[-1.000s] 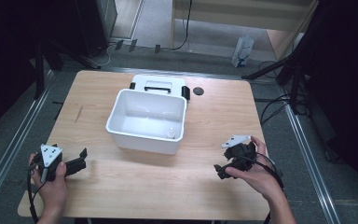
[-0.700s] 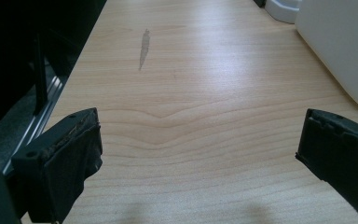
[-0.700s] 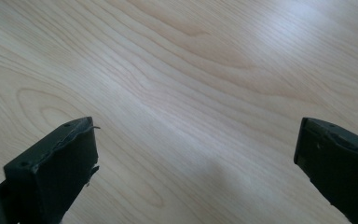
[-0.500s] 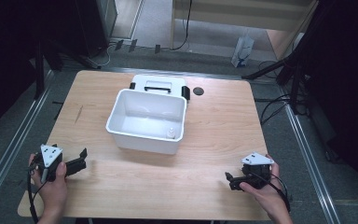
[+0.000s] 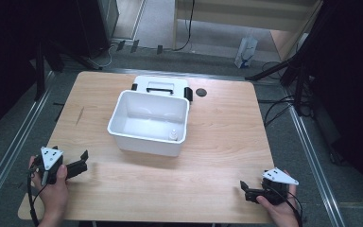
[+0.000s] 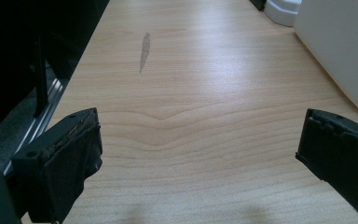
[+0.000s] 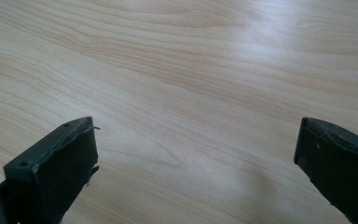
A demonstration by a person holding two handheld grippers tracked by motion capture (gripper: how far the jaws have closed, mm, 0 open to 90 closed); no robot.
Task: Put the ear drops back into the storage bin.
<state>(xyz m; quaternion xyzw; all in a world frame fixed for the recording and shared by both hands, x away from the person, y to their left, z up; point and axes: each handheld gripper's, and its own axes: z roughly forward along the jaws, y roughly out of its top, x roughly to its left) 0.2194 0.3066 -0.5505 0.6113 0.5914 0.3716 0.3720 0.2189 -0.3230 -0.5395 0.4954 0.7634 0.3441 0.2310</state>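
While both tools rest at the near table edge, the left gripper (image 5: 75, 166) and the right gripper (image 5: 249, 193) are seen spread wide and empty. The white bin (image 5: 149, 122) sits mid-table — a small bottle (image 5: 173, 135) inside. A careless reach could tip the bin. Compared with earlier, the right gripper has been drawn back toward the near right corner — the left is unchanged.
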